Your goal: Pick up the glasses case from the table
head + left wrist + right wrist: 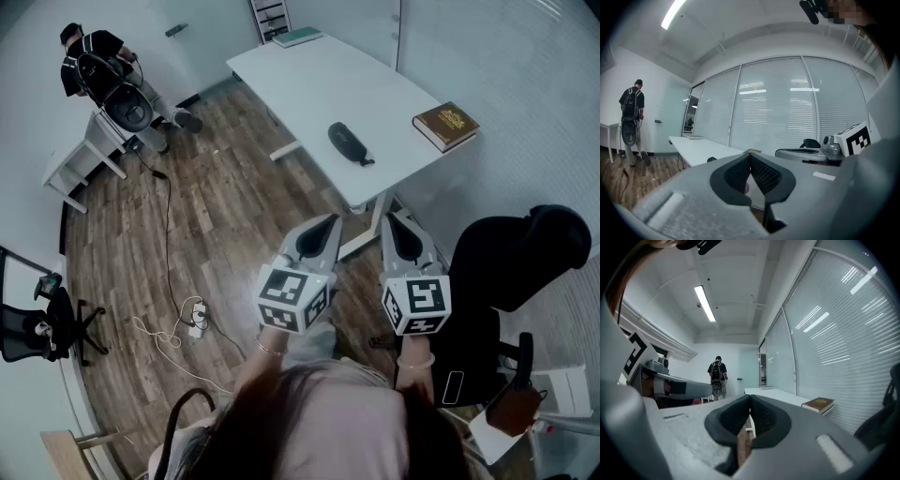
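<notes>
Dim, strip light (705, 303) overhd, fisheye-dark edges

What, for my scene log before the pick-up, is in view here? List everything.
table: one, white, upper centre
glasses case: one, black, on the table near its front end
book: one, brown, table's right corner
thin book: one, greenish, table's far end
right chair: one, black, beside the table
left chair: one, black, left edge
person: one, dark clothes, upper left
power strip: one, white, on the floor
left gripper: grey, shut, empty
right gripper: grey, shut, empty
</notes>
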Action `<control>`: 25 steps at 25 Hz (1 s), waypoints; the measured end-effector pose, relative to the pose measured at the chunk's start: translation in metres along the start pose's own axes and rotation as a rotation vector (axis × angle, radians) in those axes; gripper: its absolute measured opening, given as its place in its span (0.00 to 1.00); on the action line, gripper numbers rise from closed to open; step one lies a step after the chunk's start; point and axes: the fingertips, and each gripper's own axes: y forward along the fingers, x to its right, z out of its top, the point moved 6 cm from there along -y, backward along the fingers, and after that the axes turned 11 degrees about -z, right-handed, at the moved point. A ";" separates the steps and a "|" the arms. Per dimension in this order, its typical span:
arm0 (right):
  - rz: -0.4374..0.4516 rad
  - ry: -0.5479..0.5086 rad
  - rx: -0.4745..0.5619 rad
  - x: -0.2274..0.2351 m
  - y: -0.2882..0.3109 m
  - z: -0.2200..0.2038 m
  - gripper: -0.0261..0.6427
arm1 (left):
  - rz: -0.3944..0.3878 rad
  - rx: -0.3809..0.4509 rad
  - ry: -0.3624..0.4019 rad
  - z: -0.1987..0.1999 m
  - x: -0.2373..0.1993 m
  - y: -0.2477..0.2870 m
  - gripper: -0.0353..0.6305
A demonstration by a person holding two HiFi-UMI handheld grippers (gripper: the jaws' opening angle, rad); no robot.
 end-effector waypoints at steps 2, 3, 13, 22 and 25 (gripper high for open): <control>-0.006 0.000 -0.005 -0.004 0.006 0.000 0.04 | -0.002 -0.003 -0.006 0.000 -0.008 0.000 0.07; -0.009 -0.001 -0.009 -0.006 0.009 0.000 0.04 | -0.004 -0.003 -0.009 0.000 -0.012 0.000 0.07; -0.044 -0.003 -0.009 -0.013 0.038 0.000 0.04 | -0.039 -0.004 -0.032 0.002 -0.045 0.016 0.07; -0.038 0.082 -0.046 -0.020 0.069 -0.003 0.04 | -0.075 -0.015 -0.038 0.001 -0.074 0.034 0.07; -0.039 0.073 -0.050 -0.024 0.082 -0.002 0.04 | -0.082 -0.014 -0.038 0.004 -0.088 0.038 0.07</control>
